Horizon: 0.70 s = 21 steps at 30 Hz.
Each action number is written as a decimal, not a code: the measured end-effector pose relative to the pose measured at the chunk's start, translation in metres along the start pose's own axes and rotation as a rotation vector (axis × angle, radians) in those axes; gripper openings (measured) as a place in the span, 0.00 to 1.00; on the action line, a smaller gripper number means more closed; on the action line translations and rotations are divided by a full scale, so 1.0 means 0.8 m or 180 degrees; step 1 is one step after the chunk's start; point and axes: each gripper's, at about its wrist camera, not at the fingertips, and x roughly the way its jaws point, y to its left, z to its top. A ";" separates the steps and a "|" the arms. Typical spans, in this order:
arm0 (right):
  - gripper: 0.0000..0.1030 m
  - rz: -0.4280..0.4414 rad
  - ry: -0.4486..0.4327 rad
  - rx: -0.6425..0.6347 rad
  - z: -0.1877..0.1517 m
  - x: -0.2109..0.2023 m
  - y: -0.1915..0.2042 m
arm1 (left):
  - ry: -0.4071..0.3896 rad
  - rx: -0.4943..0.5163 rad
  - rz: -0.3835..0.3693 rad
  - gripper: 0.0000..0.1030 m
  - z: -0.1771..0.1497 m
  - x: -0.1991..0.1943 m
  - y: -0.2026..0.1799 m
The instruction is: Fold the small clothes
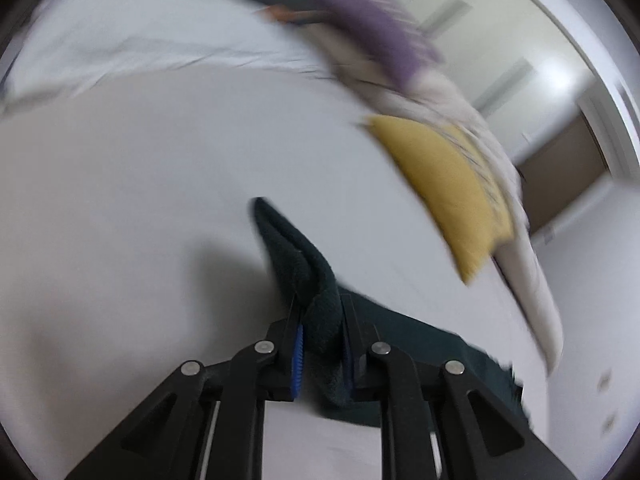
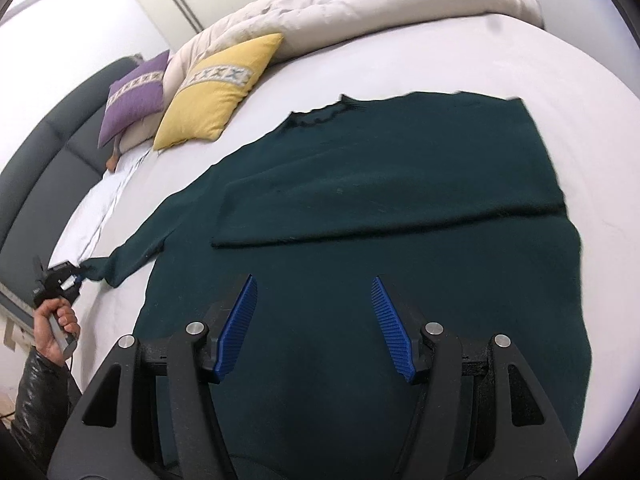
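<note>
- We work on a bed (image 2: 440,56) under a white sheet, which carries everything here.
- A dark green sweater (image 2: 380,240) lies flat across the sheet. 1 sleeve is already folded across its chest, and the other sleeve (image 2: 132,256) stretches out toward the bed's edge on our left side.
- A rolled cream duvet (image 2: 360,4) sits along the far side, with a yellow cushion (image 2: 216,96) and a purple cushion (image 2: 132,100) leaning near it, well apart from the sweater.
- Our right tool (image 2: 314,320) hovers over the lower body of the sweater with its 2 blue pads spread apart and nothing between them.
- Our left tool (image 1: 322,344) is clamped on the cuff (image 1: 296,256) of the outstretched sleeve; the knit bunches up between its pads.
- We judge the next step to be carrying this sleeve over the body.
- Risk: the grip takes only the cuff's end, so a quick pull could slip the knit out of the pads.
- Risk: dragging the sleeve instead of lifting it could tug the whole sweater sideways and undo the folded sleeve, since nothing pins the body.
- Risk: the left wrist view is blurred, so we may misplace the cuff.
- We can read no brand, label or writing; the cushions show only a woven band pattern.
</note>
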 end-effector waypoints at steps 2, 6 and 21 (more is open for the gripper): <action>0.56 0.0004 -0.0045 0.0068 -0.006 -0.008 -0.012 | -0.0010 0.0431 -0.0052 0.16 -0.018 0.001 -0.069; 0.56 0.0004 -0.0128 0.0238 -0.018 -0.023 -0.041 | 0.0090 0.1313 -0.0244 0.15 -0.087 0.014 -0.211; 0.56 -0.0067 -0.0364 0.0645 -0.050 -0.067 -0.139 | 0.0683 0.2518 -0.0710 0.16 -0.340 0.087 -0.471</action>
